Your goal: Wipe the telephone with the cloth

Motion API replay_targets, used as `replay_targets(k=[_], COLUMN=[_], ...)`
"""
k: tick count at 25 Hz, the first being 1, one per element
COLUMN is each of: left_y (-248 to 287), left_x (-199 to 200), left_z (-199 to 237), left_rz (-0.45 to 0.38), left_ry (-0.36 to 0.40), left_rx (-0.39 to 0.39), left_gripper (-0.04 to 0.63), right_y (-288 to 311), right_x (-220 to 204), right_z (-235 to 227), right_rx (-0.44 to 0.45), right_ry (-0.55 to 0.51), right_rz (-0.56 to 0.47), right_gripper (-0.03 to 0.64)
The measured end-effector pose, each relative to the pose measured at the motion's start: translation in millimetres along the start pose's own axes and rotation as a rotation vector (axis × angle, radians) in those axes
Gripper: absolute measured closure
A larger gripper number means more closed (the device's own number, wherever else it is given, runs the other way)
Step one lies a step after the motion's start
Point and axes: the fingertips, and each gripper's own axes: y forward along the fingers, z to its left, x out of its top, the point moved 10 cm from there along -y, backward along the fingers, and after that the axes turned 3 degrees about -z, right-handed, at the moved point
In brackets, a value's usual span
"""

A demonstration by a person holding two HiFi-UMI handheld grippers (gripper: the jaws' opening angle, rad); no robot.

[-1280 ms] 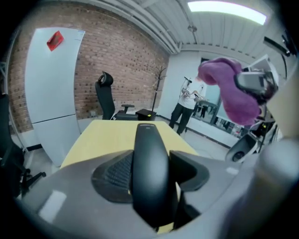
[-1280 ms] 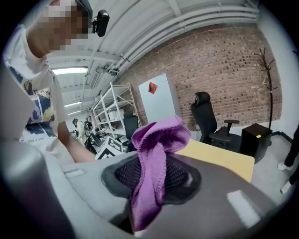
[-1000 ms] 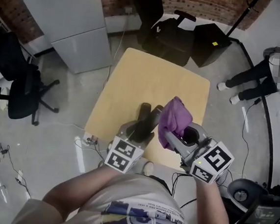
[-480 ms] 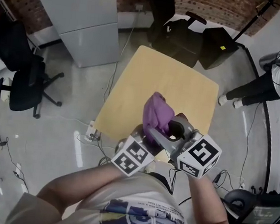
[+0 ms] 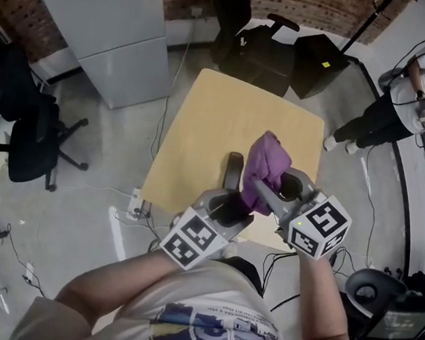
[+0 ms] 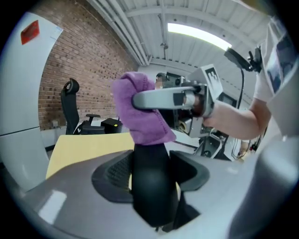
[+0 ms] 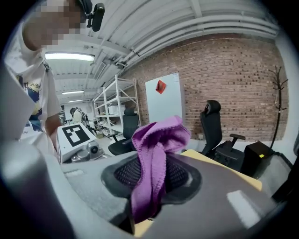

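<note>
While the left gripper (image 5: pixel 225 204) clamps the black telephone handset (image 6: pixel 152 186) by its near end above the table (image 5: pixel 202 127) — long axis running away from the jaws — the right gripper (image 7: pixel 154 186), closed on the purple cloth (image 7: pixel 156 140), sets it against the far end from the right.

Square wooden table (image 5: pixel 216 128) directly below me, on a grey floor (image 5: pixel 80 220). To my left, a black office chair (image 5: pixel 32 141). Beyond the table's far-left corner stands a tall pale cabinet (image 5: pixel 113 36); the right gripper view shows a red sticker (image 7: pixel 160 86) on it. Past the table's far edge, near the brick wall (image 5: pixel 311 3), are a second black chair (image 5: pixel 262 54) and a black box (image 5: pixel 320 64) just beside it. A person (image 5: pixel 386 115) stands well to my right. A power strip (image 5: pixel 136 204) with cables lies by the table's near-left corner. Also visible: white shelving (image 7: pixel 114 107), a coat stand (image 7: pixel 276 107) and a lit ceiling lamp (image 6: pixel 198 35).
</note>
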Motion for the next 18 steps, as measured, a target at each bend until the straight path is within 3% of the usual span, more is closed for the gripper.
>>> replay_targets(k=[10, 18], left_y=[-1, 2], left_x=[1, 2], left_z=[-7, -7], left_rz=[-0.008, -0.002], left_ry=[0.021, 0.031], left_rx=[-0.06, -0.083], left_gripper=[0.348, 0.348], right_y=[-40, -28], right_x=[11, 31], right_z=[-18, 37], right_rx=[-0.167, -0.05], right_ry=[-0.026, -0.04], right_rz=[-0.015, -0.045], right_gripper=[0.511, 0.511])
